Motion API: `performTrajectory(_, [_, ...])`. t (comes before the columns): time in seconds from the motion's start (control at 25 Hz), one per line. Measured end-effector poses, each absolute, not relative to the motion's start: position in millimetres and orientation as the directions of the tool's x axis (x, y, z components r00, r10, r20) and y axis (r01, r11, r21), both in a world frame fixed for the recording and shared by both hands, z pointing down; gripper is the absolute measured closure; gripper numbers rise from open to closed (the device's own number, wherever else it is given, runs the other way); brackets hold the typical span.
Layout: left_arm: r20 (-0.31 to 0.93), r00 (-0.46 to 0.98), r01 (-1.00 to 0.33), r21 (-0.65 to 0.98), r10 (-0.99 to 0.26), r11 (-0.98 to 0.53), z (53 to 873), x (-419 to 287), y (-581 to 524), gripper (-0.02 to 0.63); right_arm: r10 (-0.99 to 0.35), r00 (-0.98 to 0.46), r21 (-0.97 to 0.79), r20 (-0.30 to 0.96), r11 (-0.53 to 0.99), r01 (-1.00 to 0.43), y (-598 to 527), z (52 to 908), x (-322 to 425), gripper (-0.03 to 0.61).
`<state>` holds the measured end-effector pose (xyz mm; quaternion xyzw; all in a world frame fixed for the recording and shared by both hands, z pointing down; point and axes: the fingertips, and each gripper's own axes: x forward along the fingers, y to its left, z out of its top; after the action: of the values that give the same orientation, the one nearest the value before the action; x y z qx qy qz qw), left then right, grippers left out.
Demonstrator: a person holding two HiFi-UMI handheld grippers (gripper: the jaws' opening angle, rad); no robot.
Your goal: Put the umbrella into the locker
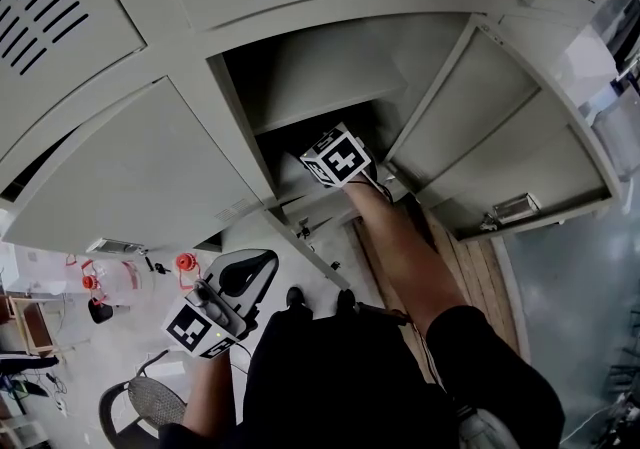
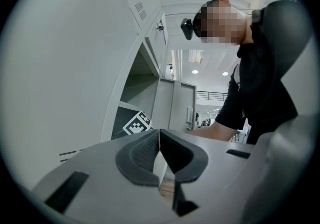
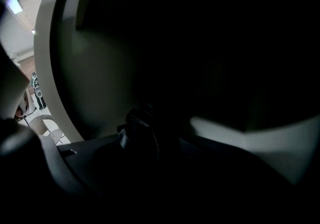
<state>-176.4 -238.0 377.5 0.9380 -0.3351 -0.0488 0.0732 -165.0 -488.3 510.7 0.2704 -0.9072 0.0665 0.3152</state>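
The grey locker (image 1: 330,67) stands with a compartment open, its door (image 1: 500,127) swung out to the right. My right arm reaches in below the shelf (image 1: 310,112); only that gripper's marker cube (image 1: 335,159) shows, and its jaws are hidden in the dark. In the right gripper view, the right gripper (image 3: 160,143) is closed round a dark, lumpy folded umbrella (image 3: 142,130) against the locker's inner wall (image 3: 100,68). The left gripper (image 1: 245,272) hangs back by my hip, and its pads (image 2: 145,153) meet with nothing between them.
Another locker door (image 1: 130,177) sits to the left of the opening. A mesh chair (image 1: 150,402) and red items (image 1: 186,262) are on the floor at the lower left. Wooden planks (image 1: 470,277) run along the floor under the open door.
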Motion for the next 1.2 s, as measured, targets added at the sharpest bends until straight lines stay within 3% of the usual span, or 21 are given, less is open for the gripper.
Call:
performTrajectory(0.88, [-0.018,0.788,-0.603,0.185,-0.616,-0.776,390,-167,-238,0.595,-0.433,-0.6,0.079,0.673,0.848,-0.524,-490,530,-166,0.331])
performTrajectory(1.2, [-0.047,0.782,-0.605,0.184,-0.622,-0.775,384,-163,-240,0.595,-0.443,-0.647,0.082,0.621,0.857,-0.508,-483,516,-161,0.29])
